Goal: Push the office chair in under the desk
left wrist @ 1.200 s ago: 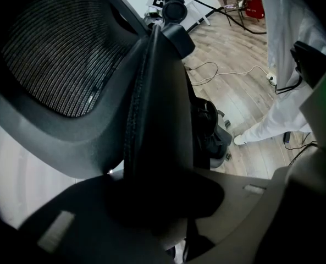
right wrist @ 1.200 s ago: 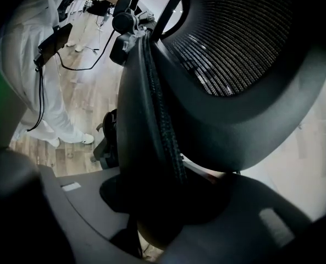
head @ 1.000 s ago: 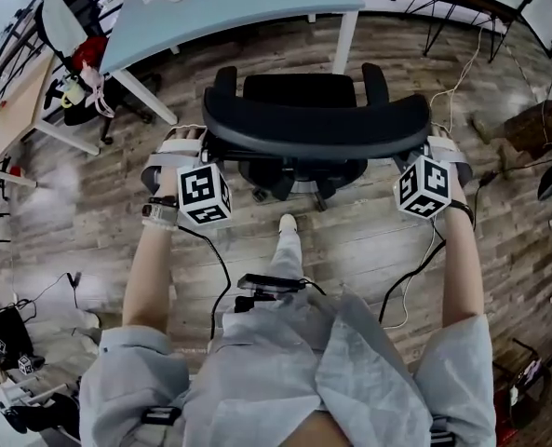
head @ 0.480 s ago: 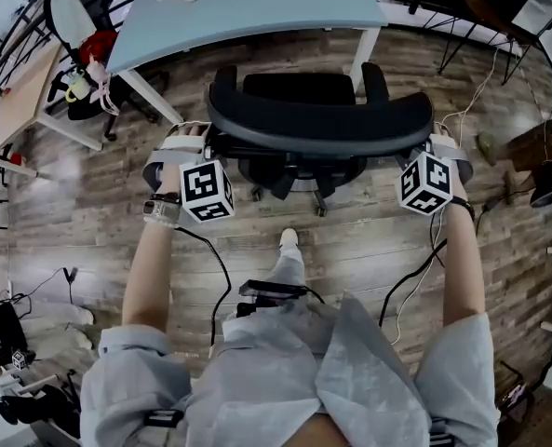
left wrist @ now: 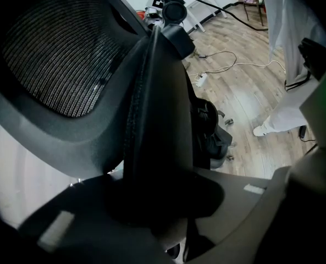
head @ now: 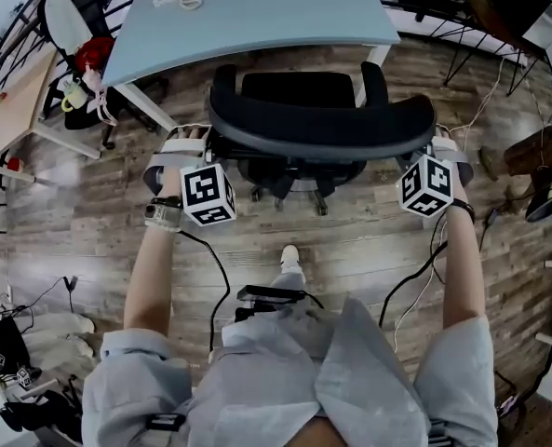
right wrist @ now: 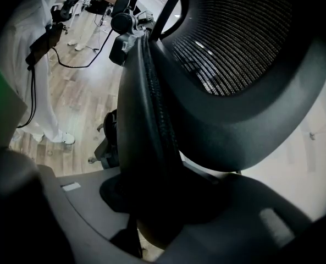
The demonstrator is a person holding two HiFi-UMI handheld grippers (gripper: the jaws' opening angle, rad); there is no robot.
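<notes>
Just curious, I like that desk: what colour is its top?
The desk top is pale blue-grey, clearest in the head view.

This is an office-like workroom. A pale blue counter [head: 257,12] stands on a wood-plank floor [head: 89,222], and a black mesh-backed office chair [head: 322,124] sits right in front of it. Left of the counter are another chair [head: 66,17] and a light wooden table [head: 15,101]. To the counter's right, loose cables [head: 485,87] trail across the floor.
</notes>
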